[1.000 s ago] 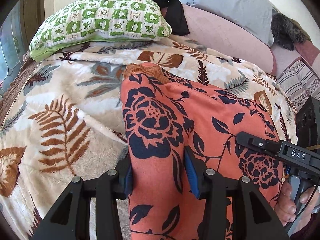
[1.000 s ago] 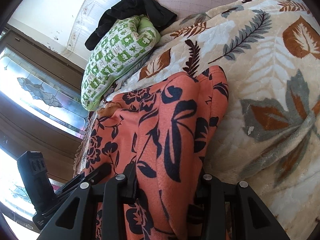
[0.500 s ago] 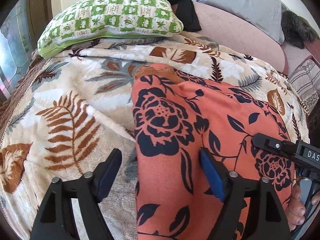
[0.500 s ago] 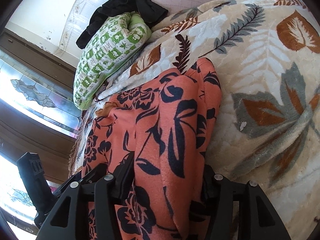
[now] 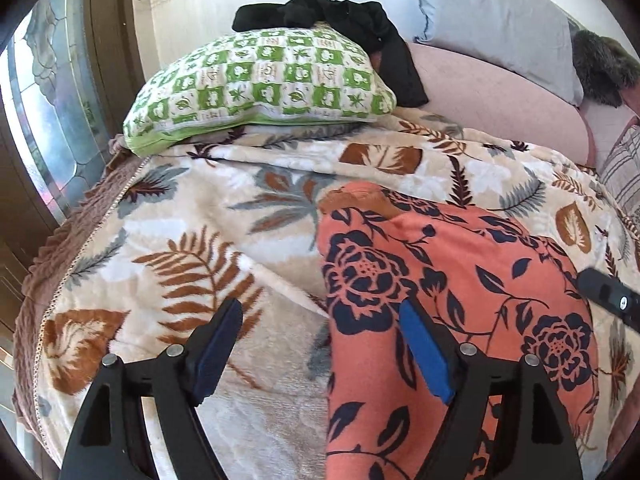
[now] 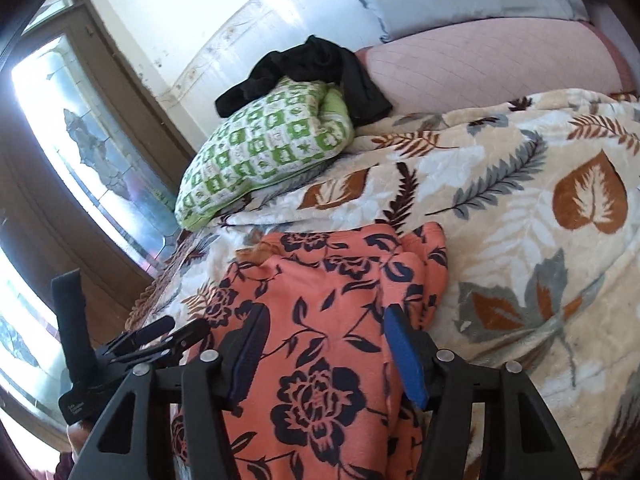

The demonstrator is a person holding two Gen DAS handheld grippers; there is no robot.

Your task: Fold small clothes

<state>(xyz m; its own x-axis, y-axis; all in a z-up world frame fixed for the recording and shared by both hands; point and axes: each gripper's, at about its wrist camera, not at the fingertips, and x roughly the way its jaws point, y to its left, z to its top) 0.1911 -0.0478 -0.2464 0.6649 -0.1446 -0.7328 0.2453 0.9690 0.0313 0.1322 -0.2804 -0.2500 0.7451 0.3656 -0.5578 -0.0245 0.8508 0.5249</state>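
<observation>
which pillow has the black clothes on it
The green checked pillow, at the blanket's far edge; the grey and pink ones behind it are plain.

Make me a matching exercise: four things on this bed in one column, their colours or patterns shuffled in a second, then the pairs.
Things:
1. garment
2. pillow
3. blanket
4. heap of clothes

Looks:
A. black
B. cream with brown and grey leaves
C. orange with dark flowers
D. green and white checks

Pairs: 1-C, 2-D, 3-B, 4-A
</observation>
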